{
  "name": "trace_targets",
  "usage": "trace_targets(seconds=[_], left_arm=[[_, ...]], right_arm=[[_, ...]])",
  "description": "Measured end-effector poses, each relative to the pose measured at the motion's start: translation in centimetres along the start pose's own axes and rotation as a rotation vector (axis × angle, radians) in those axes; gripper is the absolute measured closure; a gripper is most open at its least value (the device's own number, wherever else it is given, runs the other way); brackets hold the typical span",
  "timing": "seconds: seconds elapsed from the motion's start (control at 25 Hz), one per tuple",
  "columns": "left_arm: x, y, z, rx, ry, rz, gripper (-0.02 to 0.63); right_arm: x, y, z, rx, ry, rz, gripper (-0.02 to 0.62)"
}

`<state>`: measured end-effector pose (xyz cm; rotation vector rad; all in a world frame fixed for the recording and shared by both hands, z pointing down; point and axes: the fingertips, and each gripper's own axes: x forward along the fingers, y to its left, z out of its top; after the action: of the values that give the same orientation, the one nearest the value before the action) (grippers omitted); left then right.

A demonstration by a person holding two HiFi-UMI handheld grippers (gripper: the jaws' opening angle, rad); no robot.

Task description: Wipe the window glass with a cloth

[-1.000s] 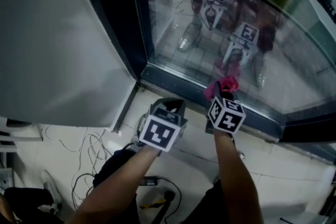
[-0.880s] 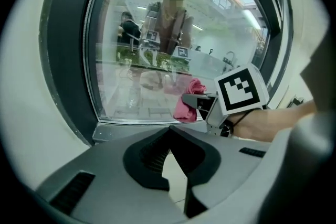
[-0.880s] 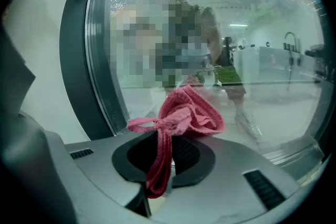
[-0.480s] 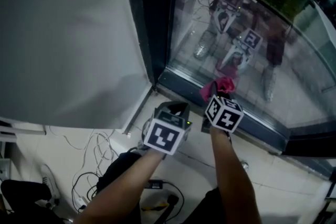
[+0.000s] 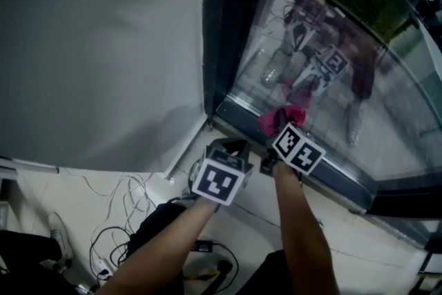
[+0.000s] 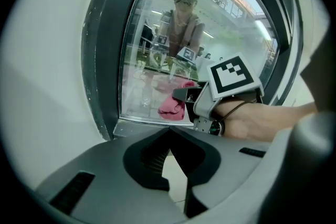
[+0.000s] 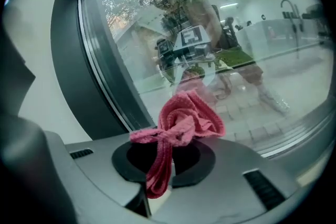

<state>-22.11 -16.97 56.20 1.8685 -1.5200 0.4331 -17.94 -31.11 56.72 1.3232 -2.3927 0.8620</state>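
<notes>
The cloth (image 5: 282,118) sits low on the window glass (image 5: 359,72), seemingly touching it, before the right gripper (image 5: 277,136); the left gripper (image 5: 228,147) is just left.

The right gripper (image 5: 280,126) is sliding the crumpled pink cloth (image 5: 276,117) leftward along the foot of the window glass (image 5: 345,79), and it now sits nearer the pane's lower-left corner than a second ago. Its marker cube (image 5: 298,148) has turned more onto a point. The view swings too: the dark window frame post (image 5: 221,31) stands further right and more upright, and the pale grey wall (image 5: 97,45) fills more of the left.
</notes>
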Motion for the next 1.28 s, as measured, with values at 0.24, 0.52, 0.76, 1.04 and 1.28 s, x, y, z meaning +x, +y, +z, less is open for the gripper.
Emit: trace_targets(seconds=[0.24, 0.52, 0.76, 1.04, 1.28], left_arm=[[-1.9, 1.0, 2.8, 0.031, -0.086, 0.049, 0.606], [-3.9, 0.6, 4.9, 0.112, -0.127, 0.082, 0.606], [-6.4, -0.6, 8.1, 0.175, -0.178, 0.091, 0.606], [-9.4, -3.0, 12.9, 0.228, -0.258, 0.087, 0.606], [-10.6, -4.1, 15.5, 0.240, -0.306, 0.075, 0.606]], right_arm=[[-1.0, 3.2, 3.0, 0.118, -0.039, 0.098, 0.540], [-3.8, 6.5, 7.9, 0.155, -0.108, 0.169, 0.540], [-7.1, 9.0, 13.0, 0.169, -0.196, 0.234, 0.540], [-11.2, 11.7, 19.4, 0.095, -0.297, 0.274, 0.540], [-12.8, 13.4, 22.8, 0.047, -0.324, 0.283, 0.540]])
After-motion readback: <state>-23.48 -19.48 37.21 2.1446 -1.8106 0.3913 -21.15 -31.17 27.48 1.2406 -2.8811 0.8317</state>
